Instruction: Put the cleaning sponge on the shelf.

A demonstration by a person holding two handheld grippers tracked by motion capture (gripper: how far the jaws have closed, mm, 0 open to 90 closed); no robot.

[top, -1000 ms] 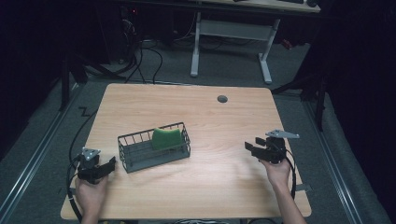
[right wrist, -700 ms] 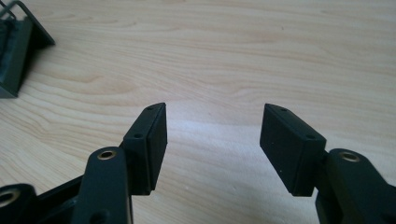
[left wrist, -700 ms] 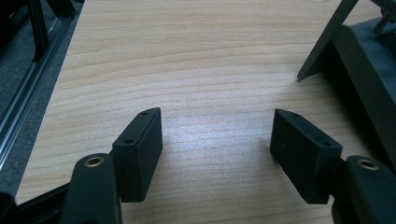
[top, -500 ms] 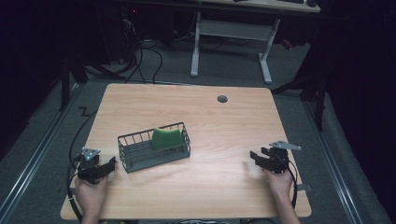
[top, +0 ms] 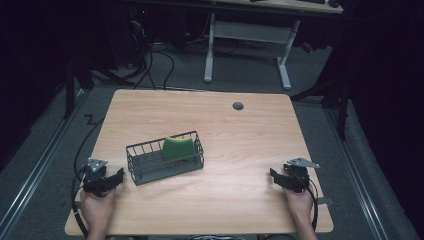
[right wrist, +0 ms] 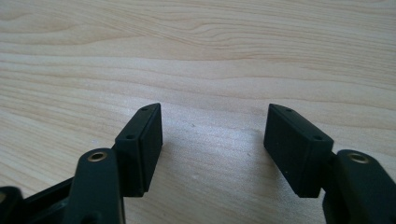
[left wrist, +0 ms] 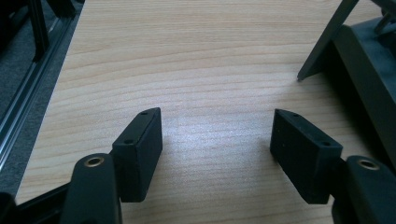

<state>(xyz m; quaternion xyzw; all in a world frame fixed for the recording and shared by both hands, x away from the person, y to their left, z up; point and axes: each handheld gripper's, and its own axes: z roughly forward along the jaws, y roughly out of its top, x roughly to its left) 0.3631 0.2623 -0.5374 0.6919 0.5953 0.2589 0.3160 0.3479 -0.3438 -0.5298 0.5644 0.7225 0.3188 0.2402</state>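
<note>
Two tools rested low at the near edge of the tabletop [top: 235, 135], and everything here is placed against the dark wire basket [top: 165, 159]. Left of the basket and just beside its near-left corner, the left tool [top: 118, 176] sat in a hand with its jaws standing apart and nothing between them; in the left gripper view [left wrist: 217, 140] bare wood showed in the gap, with the basket's wall [left wrist: 364, 70] rising at the right edge. Inside the basket, toward its right half, a green sponge [top: 178, 148] leaned against the far wire wall, its top edge poking above the rim.

The sponge looked soft and light, likely to squash under a firm pinch and unlikely to slip or break. A sound hold would be across its thin faces near the exposed top edge, coming from above so the jaws clear the wires. The basket seemed stiff and light too; its rim wire would be the natural place to pinch it, though a thin wire could twist in flat pads, and a one-sided lift might tip the sponge out.

Well to the right of the basket, the right tool [top: 272, 175] sat in the other hand, its jaws having just been opening and now wide apart with nothing between them; the right gripper view [right wrist: 212, 135] showed plain wood.
</note>
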